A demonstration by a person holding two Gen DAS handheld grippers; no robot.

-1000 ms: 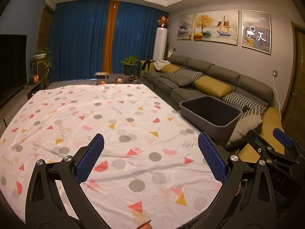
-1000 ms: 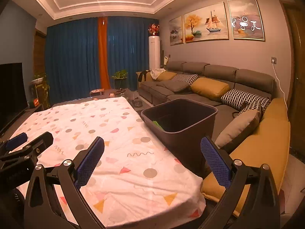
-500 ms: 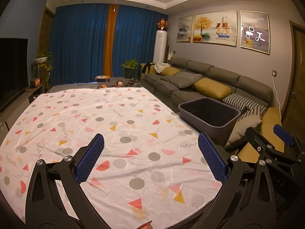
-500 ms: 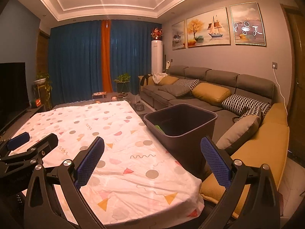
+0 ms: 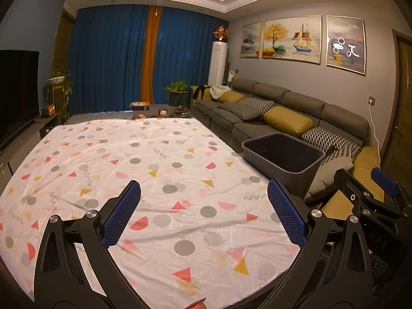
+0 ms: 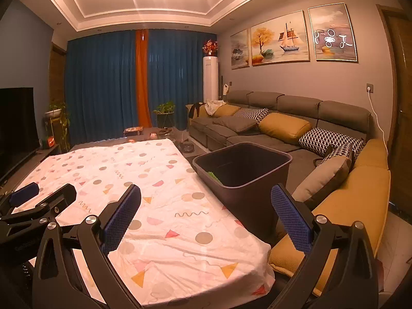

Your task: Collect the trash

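Note:
A dark grey trash bin (image 5: 283, 158) stands at the right edge of the table, between it and the sofa; it also shows in the right wrist view (image 6: 244, 170), with a green item (image 6: 213, 176) inside. My left gripper (image 5: 204, 215) is open and empty above the near part of the patterned tablecloth (image 5: 144, 170). My right gripper (image 6: 206, 217) is open and empty above the table's near right corner, close to the bin. I see no loose trash on the cloth.
A grey sofa (image 6: 270, 121) with yellow and patterned cushions runs along the right wall. A TV (image 5: 15, 92) stands at the left. Small objects (image 5: 161, 113) lie beyond the table's far edge. Blue curtains cover the back wall.
Both grippers have risen and tilted upward a little, so more ceiling shows. Both stay open and empty.

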